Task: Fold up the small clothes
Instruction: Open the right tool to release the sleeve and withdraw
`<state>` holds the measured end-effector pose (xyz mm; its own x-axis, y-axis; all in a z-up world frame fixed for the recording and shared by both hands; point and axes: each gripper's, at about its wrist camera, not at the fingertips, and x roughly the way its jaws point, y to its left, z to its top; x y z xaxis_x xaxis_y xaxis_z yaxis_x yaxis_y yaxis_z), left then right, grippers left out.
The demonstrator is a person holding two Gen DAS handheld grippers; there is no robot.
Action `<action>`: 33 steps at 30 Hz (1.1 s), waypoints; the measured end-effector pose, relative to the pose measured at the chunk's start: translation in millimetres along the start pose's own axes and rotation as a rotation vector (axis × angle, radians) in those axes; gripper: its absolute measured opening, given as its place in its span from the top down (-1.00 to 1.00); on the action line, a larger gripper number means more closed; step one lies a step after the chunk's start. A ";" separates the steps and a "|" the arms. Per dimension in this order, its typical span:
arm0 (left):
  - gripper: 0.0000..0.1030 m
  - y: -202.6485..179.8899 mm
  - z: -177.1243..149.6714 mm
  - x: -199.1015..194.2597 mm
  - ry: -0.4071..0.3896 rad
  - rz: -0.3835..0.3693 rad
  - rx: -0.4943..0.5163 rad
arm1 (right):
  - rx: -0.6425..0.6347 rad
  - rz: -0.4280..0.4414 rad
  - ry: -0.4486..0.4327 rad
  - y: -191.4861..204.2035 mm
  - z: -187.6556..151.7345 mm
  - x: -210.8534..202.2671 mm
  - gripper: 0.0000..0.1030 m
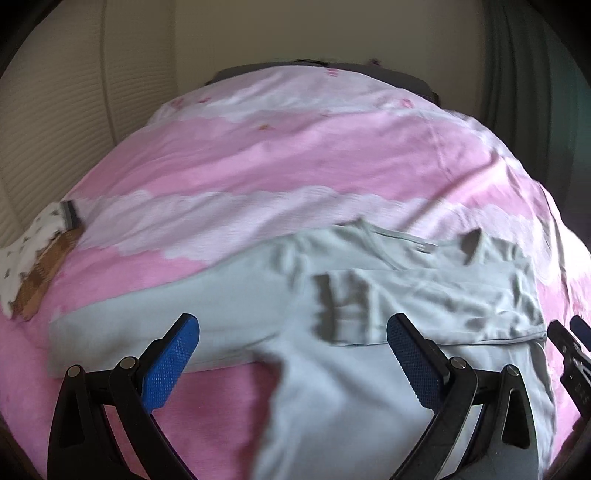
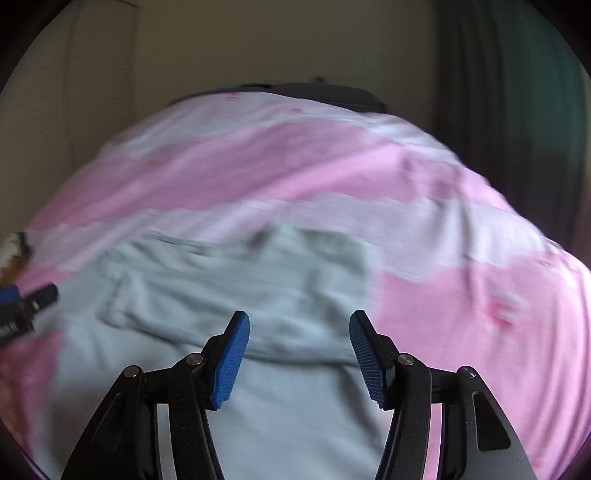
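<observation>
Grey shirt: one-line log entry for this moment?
grey shirt: on pink bedcover, right sleeve folded in | left gripper: open | right gripper: open

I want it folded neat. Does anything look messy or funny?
A bit. The shirt has one sleeve folded across its chest, wrinkled and slanting, while the other side lies spread on the blanket. Both grippers are open, holding nothing.

Pink-and-white bedspread (image 1: 280, 162) on bed, cream wall (image 1: 314, 29), dark green curtain (image 1: 524, 62)
</observation>
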<state>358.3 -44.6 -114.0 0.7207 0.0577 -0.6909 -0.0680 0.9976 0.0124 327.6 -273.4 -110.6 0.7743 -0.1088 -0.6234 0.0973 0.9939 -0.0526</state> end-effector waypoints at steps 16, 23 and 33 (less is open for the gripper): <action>-1.00 -23.3 -1.8 62.8 0.101 0.102 0.017 | 0.012 -0.063 0.095 -42.0 -20.3 36.5 -0.01; -1.00 -17.3 -11.4 75.7 0.136 0.130 0.017 | 0.043 -0.117 0.173 -58.3 -39.4 51.6 0.18; -1.00 -12.7 -16.8 41.3 0.070 0.129 0.067 | 0.065 -0.070 0.152 -60.4 -44.2 33.3 0.18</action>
<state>377.3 -55.5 -154.8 0.6590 0.1855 -0.7289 -0.1095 0.9825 0.1510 319.8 -336.1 -162.6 0.6614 -0.1686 -0.7308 0.1916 0.9801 -0.0527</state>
